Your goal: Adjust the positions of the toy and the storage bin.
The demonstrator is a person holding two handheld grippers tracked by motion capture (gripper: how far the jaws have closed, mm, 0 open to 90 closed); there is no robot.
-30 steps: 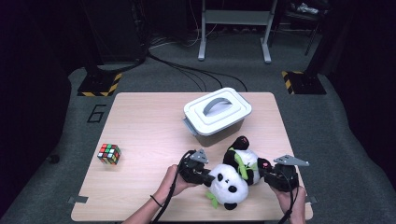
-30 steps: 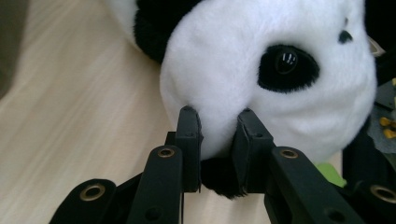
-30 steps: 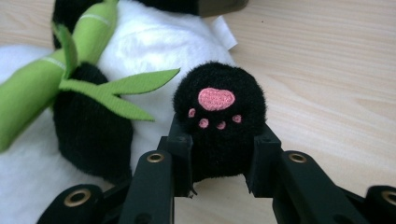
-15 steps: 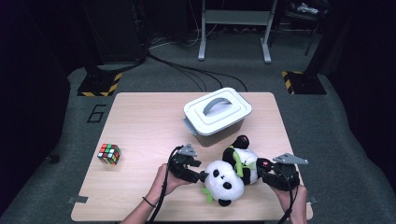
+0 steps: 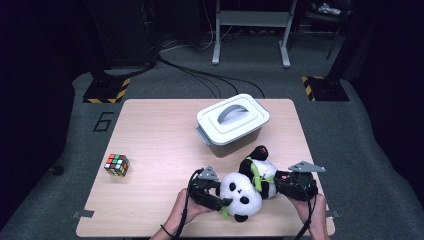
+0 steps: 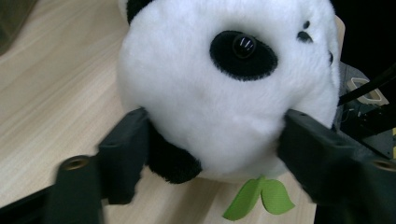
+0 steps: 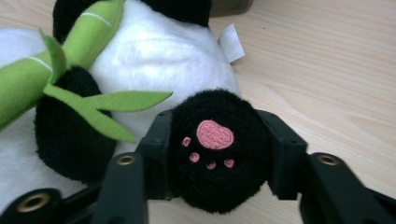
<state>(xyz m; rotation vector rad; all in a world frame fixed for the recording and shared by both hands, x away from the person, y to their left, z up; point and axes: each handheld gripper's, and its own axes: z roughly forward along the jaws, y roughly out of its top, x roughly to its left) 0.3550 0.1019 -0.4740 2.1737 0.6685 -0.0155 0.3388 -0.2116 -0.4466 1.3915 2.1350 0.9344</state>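
A black-and-white plush panda point(image 5: 245, 190) lies near the table's front edge, holding a green bamboo stalk point(image 7: 70, 46). My left gripper point(image 5: 225, 200) is at its head point(image 6: 219, 84). The jaws have just been opening and stand open on either side of the head, touching the fur, with a green leaf point(image 6: 259, 198) below. My right gripper point(image 5: 276, 184) comes in from the right. Its jaws have just been closing, and they are shut on the black foot with a pink paw print point(image 7: 215, 140).
A white lidded box with a handle point(image 5: 232, 120) stands just behind the panda. A Rubik's cube point(image 5: 117, 164) sits near the left edge of the wooden table point(image 5: 160, 130). Both hands are close to the front edge.
My left gripper has shifted slightly left and its jaws have spread around the panda's head. The right gripper has stayed in place at the panda's foot.
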